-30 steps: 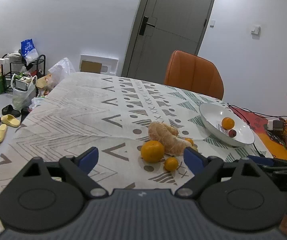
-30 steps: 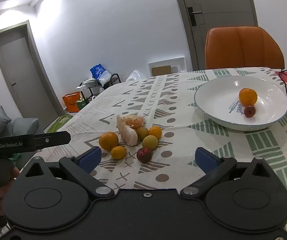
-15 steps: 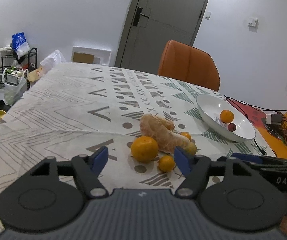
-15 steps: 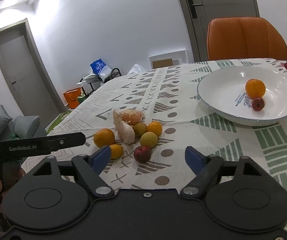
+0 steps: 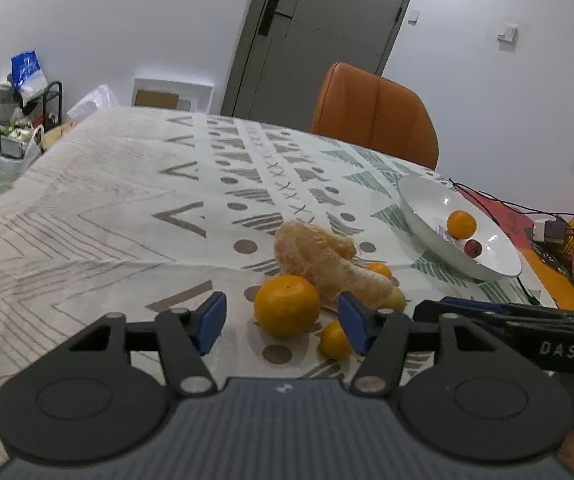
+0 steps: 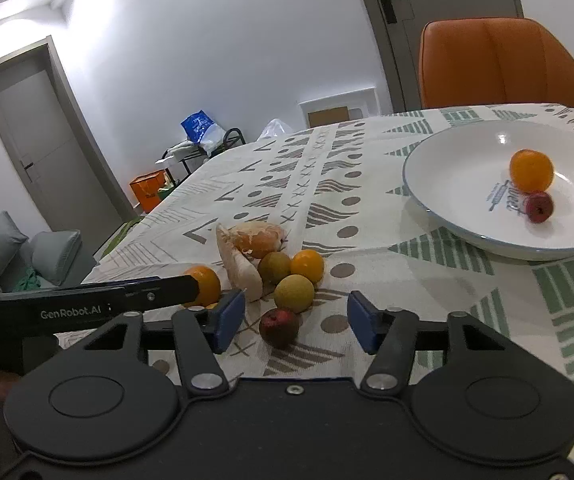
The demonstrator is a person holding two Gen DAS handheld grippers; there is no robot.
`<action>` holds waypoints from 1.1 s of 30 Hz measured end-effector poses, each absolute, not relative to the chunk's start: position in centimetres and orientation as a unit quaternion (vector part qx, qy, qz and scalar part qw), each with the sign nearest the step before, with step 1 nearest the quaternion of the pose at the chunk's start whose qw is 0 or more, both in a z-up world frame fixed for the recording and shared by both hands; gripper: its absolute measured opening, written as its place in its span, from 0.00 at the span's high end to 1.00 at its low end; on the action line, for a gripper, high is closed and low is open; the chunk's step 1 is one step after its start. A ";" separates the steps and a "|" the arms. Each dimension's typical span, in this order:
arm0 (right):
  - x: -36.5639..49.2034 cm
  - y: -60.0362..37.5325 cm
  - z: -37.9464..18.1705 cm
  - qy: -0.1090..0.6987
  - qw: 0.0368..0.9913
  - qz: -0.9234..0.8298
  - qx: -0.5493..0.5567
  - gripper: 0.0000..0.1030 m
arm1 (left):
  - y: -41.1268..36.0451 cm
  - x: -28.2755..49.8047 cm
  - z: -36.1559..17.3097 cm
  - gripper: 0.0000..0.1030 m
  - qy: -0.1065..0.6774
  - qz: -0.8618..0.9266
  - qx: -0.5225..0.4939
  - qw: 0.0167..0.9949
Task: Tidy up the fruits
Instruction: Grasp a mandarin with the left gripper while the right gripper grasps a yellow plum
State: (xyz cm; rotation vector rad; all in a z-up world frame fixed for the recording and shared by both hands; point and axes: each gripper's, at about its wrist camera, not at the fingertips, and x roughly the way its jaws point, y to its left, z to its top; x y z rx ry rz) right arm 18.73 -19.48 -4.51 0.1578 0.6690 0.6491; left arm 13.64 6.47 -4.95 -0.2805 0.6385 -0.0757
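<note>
A heap of fruit lies on the patterned tablecloth (image 5: 127,184). My left gripper (image 5: 283,322) has its jaws closing around a large orange (image 5: 287,305), with gaps still showing on both sides; a small orange (image 5: 333,340) lies by its right pad. A peeled pomelo piece (image 5: 327,264) sits just behind. My right gripper (image 6: 295,322) is also closing, with a dark red fruit (image 6: 279,326) between its pads, untouched. Beyond it lie a green fruit (image 6: 294,293) and an orange (image 6: 307,266). The white bowl (image 6: 447,184) holds an orange (image 6: 531,170) and a red fruit (image 6: 539,207).
An orange chair (image 5: 371,116) stands at the table's far side. Cables and small boxes (image 5: 555,232) lie at the right beyond the bowl. A shelf with bags (image 5: 11,108) stands on the floor at left. The left gripper's side bar (image 6: 87,300) crosses the right wrist view.
Both grippers have moved forward and down toward the fruit heap, and both pairs of jaws have narrowed. The large orange now sits between the left pads, the red fruit between the right pads.
</note>
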 end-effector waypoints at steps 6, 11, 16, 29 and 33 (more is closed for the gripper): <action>20.1 -18.8 -5.2 0.334 0.884 0.317 0.084 0.60 | 7.0 14.7 -5.9 0.64 0.317 -0.057 -0.154 0.934; 20.5 -18.4 -5.3 0.335 0.883 0.319 0.085 0.64 | 7.1 14.7 -5.7 0.64 0.317 -0.059 -0.149 0.935; 20.5 -17.9 -5.4 0.335 0.882 0.321 0.082 0.76 | 7.2 14.5 -5.3 0.64 0.310 -0.060 -0.145 0.938; 19.4 -19.2 -3.6 0.308 0.891 0.320 0.093 0.76 | 6.5 13.8 -3.2 0.64 0.287 -0.061 -0.133 0.947; 19.1 -19.8 -3.0 0.299 0.896 0.313 0.097 0.76 | 5.8 13.7 -2.4 0.64 0.276 -0.069 -0.128 0.950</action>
